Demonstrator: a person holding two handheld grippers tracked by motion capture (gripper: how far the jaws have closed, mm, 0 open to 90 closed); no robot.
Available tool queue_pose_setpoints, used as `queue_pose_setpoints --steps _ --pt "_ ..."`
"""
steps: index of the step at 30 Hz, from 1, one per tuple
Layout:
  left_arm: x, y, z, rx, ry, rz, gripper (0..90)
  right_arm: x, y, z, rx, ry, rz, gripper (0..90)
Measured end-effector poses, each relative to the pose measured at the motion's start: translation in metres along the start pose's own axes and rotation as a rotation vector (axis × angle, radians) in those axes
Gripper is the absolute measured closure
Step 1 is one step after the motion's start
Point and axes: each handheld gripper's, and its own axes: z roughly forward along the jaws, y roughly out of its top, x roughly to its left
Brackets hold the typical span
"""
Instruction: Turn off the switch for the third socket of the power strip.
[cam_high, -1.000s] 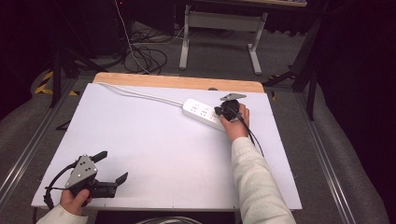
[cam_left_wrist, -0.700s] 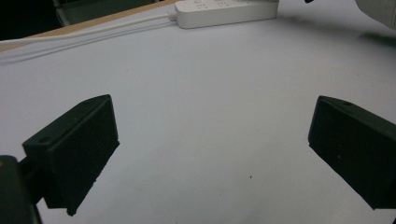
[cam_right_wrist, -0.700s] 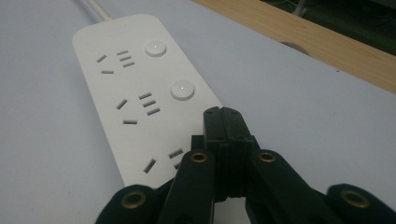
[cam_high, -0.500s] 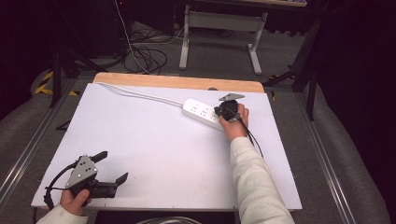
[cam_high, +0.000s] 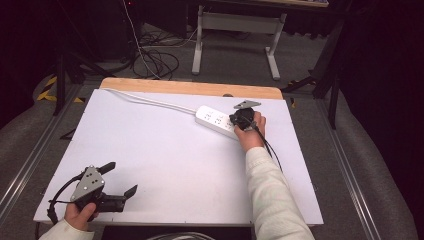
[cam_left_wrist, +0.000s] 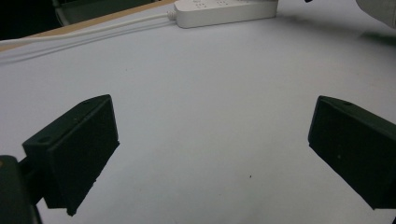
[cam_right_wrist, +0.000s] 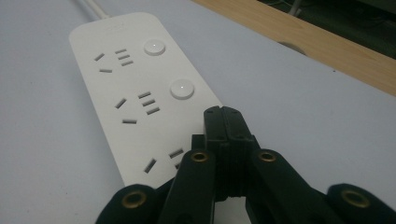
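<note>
High view: a flat white rectangular table top (cam_high: 175, 165) with a strip of pale wood along its far edge lies under the camera. On the far right part of it sits a long white plastic power strip (cam_high: 215, 120), lying at a slant, with a white cord (cam_high: 150, 101) running from its left end toward the table's far left corner. The person's right hand (cam_high: 248, 136), in a white sleeve, holds the black right gripper (cam_high: 240, 121) down at the near right end of the strip; a grey three-cornered plate sits on top of it. At the near left corner the left hand (cam_high: 79, 216) holds the left gripper (cam_high: 120, 179) low over bare table, well apart from the strip, its two black jaws spread wide with nothing between them.

Left gripper view: the two black jaws stand far apart over plain white table; the power strip (cam_left_wrist: 224, 11) lies far off along the top edge.

Right gripper view: the right gripper (cam_right_wrist: 224, 122) has its jaws pressed together, tips touching, holding nothing. The tips rest over the near end of the power strip (cam_right_wrist: 140, 93), just beyond the second of two round white buttons (cam_right_wrist: 182, 88) that sit beside the socket slots
</note>
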Motion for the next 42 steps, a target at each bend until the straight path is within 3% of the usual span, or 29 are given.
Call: queue_pose_setpoints --steps 8,11,25,26,27,28,30,32,42 --pt "0.0 0.0 0.0 0.0 -0.001 0.0 2.2 0.002 -0.001 0.002 -0.018 0.011 0.02 90.0" --pt "0.0 0.0 -0.001 0.0 -0.002 0.0 2.2 0.004 0.0 0.003 -0.014 -0.01 -0.007 90.0" --pt "0.001 0.0 -0.001 -0.001 -0.009 -0.001 2.2 0.001 -0.003 0.003 -0.032 -0.006 0.03 90.0" --pt "0.001 0.0 -0.001 -0.002 -0.008 0.001 2.2 0.002 -0.001 0.003 -0.024 -0.01 0.014 90.0" --pt "0.001 0.0 -0.001 -0.002 -0.007 0.0 2.2 0.002 0.001 0.001 -0.034 -0.016 -0.005 90.0" --pt "0.001 0.0 0.0 0.0 -0.008 -0.002 2.2 0.003 0.004 -0.001 0.001 -0.015 -0.012 90.0" --pt "0.001 0.0 0.0 0.003 -0.008 -0.002 2.2 0.003 0.005 -0.003 0.003 -0.013 -0.024 90.0" --pt "0.001 0.0 0.0 0.002 -0.007 -0.003 2.2 0.003 0.008 -0.009 -0.036 -0.002 -0.011 90.0" --pt "0.0 0.0 0.0 0.001 -0.004 -0.006 2.2 0.012 0.019 -0.027 -0.066 0.019 -0.041 90.0"
